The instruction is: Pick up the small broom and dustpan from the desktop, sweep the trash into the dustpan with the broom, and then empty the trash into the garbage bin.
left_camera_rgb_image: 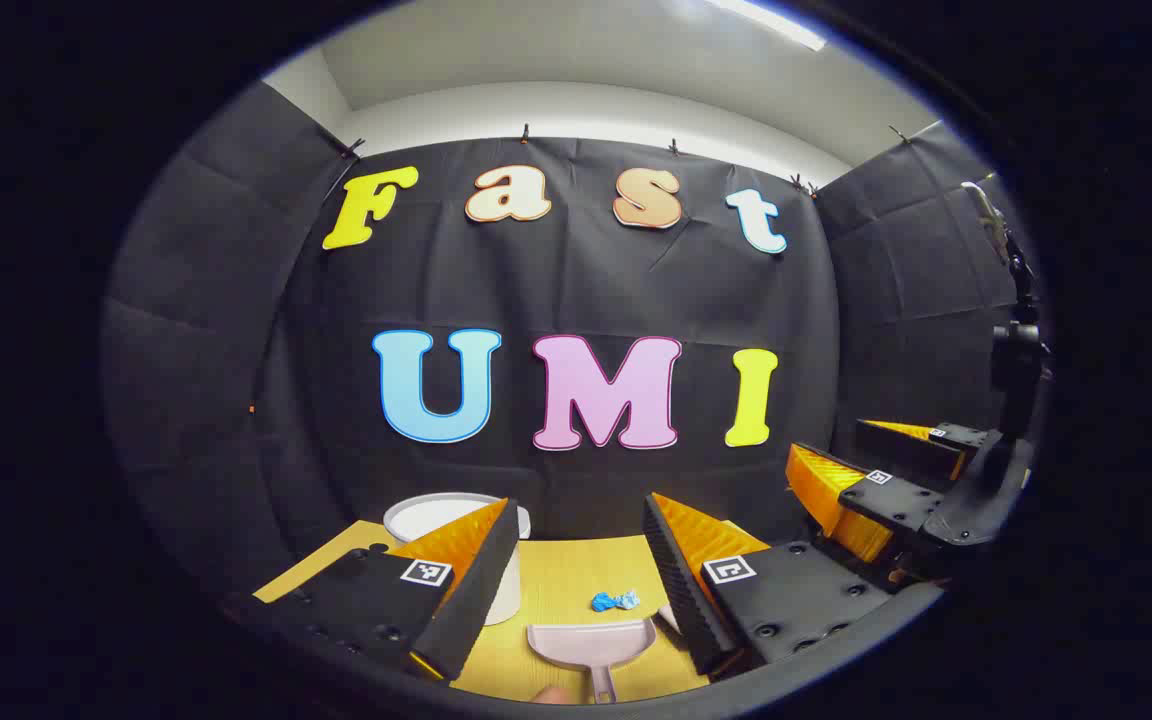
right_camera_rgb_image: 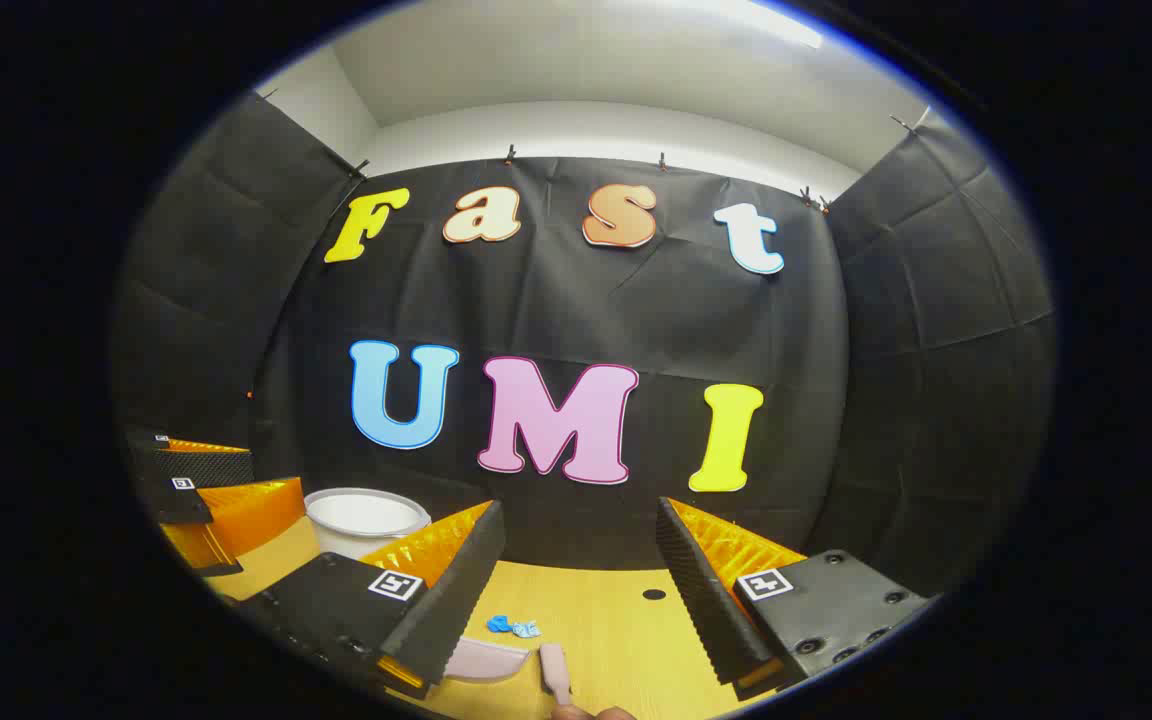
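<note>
A pale pink dustpan (left_camera_rgb_image: 591, 642) lies on the wooden desktop (left_camera_rgb_image: 556, 575), its handle pointing toward me. It sits low between the fingers of my open, empty left gripper (left_camera_rgb_image: 576, 590). A blue crumpled scrap of trash (left_camera_rgb_image: 616, 600) lies just beyond the pan's mouth. Beside the dustpan, a pale sliver that looks like the broom (left_camera_rgb_image: 668, 617) is half hidden by a finger. In the right gripper view, my open right gripper (right_camera_rgb_image: 581, 600) hovers over the blue trash (right_camera_rgb_image: 514, 627), the dustpan (right_camera_rgb_image: 491, 660) and a pink broom piece (right_camera_rgb_image: 554, 672).
A white garbage bin (left_camera_rgb_image: 441, 515) stands at the back left of the desk, also seen as the bin (right_camera_rgb_image: 366, 515) in the right gripper view. The right gripper (left_camera_rgb_image: 876, 490) hangs to my right, the left gripper (right_camera_rgb_image: 206, 495) to the far left. A small hole (right_camera_rgb_image: 654, 594) marks the desktop.
</note>
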Tool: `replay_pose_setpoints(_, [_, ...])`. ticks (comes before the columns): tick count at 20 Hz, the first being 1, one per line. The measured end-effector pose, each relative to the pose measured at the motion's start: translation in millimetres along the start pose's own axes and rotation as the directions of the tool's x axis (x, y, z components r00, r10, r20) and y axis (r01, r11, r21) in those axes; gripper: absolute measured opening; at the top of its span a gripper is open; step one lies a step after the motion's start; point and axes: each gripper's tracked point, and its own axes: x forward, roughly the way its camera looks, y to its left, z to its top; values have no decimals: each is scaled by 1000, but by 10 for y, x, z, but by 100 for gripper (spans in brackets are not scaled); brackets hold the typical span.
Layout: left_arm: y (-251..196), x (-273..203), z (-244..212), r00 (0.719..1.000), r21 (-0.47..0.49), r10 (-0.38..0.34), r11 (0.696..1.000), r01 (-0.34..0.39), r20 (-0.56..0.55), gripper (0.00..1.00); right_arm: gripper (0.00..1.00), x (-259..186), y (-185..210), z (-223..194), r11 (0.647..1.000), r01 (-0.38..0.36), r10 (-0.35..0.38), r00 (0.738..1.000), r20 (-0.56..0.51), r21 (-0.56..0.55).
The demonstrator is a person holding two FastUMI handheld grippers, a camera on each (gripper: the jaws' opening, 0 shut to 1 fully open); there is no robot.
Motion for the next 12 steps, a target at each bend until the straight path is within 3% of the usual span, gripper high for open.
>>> replay_pose_setpoints(7, [-6, 139, -92, 1000, -23, 9, 1000, -10, -22, 74, 96, 81, 65, 66, 998, -59, 60, 996, 68, -9])
replay_pose_setpoints(10, [6, 198, -127, 999, -27, 15, 1000, -16, -35, 74, 98, 133, -133, 118, 1000, 13, -13, 995, 94, -7])
replay_pose_setpoints(12, [0, 214, -167, 999, -35, 14, 999, -15, -46, 74, 96, 166, -116, 78, 1000, 19, -16, 995, 94, -25])
